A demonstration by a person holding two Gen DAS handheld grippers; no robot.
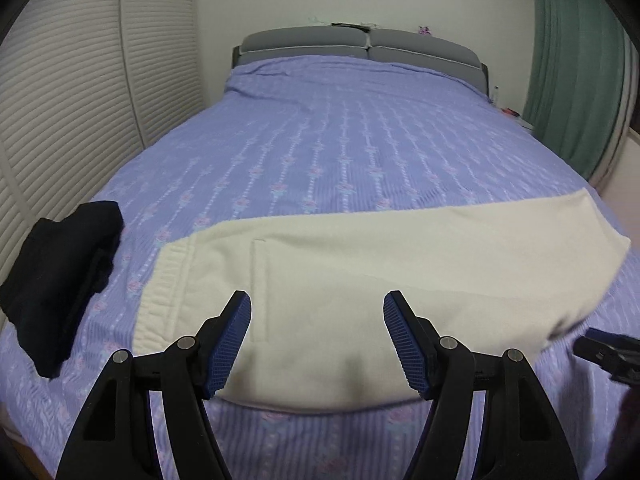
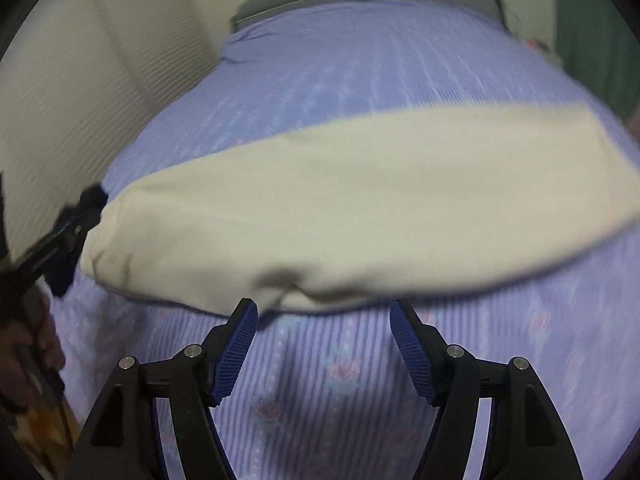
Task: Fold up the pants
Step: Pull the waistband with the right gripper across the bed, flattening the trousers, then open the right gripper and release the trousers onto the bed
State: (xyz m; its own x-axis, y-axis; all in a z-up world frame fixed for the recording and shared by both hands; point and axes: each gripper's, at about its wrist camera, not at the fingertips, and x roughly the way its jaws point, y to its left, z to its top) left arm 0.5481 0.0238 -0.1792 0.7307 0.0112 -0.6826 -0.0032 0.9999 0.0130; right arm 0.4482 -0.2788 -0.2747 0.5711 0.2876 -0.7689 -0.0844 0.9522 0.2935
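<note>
I stand at the foot of a bed [image 1: 320,140] covered in a lilac, flower-striped spread, holding a two-finger gripper in each hand.

The cream pants [image 1: 360,280] lie flat across the foot of the bed, already doubled into one long band. Their long axis runs side to side in front of me, crosswise to the bed. The ribbed waistband end is on my left; the other end reaches toward the bed's right edge.

My left gripper [image 1: 317,344] hovers over the pants' near edge, close to the waistband end, with its blue ribbed pads spread wide and cloth showing between them, though nothing is pinched. My right gripper [image 2: 324,354] is also wide and empty. It hangs over bare bedspread just short of the pants' near edge, around their middle. Its view is blurred.

So the left hand is nearer the cloth. I judge the next fold needs one end carried along the long axis onto the other.

The fabric looks soft, thick and smooth, with a pocket seam visible.

A dark folded garment [image 1: 60,284] sits left of the pants, apart from them.
</note>
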